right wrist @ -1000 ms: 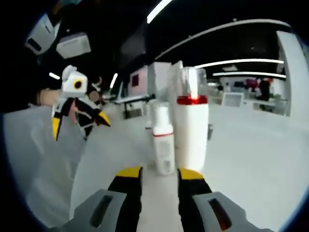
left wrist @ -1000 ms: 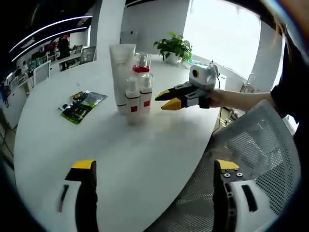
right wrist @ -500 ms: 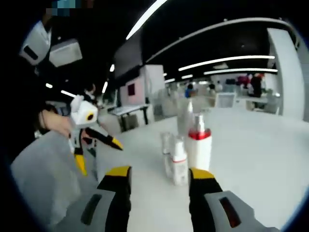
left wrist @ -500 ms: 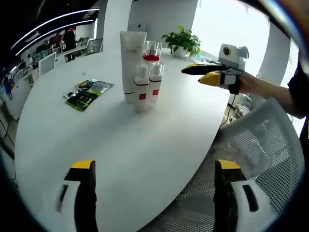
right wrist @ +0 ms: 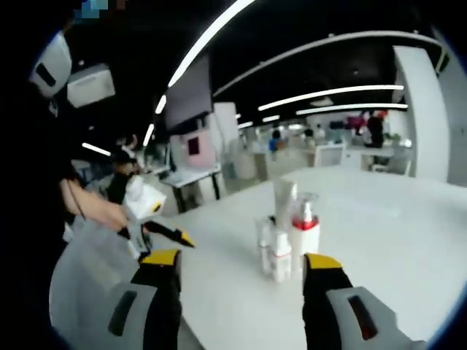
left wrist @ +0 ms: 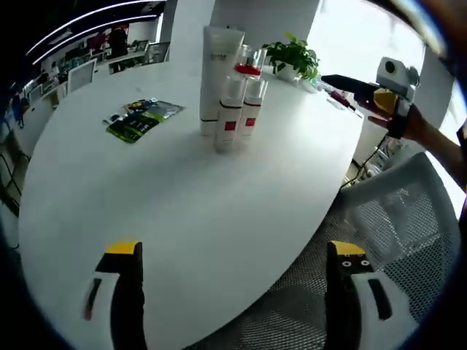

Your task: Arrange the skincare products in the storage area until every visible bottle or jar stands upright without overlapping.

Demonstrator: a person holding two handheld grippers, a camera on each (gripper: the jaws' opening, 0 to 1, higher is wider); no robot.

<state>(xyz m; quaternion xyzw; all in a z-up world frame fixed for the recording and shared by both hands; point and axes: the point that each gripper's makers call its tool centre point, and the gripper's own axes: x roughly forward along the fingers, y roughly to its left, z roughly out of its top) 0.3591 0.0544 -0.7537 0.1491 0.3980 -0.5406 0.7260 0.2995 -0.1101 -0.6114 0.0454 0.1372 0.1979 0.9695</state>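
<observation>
Both the left gripper (left wrist: 232, 270) and right gripper (right wrist: 241, 273) hang spread and empty near a round white table (left wrist: 182, 197) bearing upright clustered white red-trimmed skincare bottles (left wrist: 232, 95).

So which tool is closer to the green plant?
Right. The right tool hovers just beside the green plant at the table's far edge; the left tool sits back at the near edge.
</observation>
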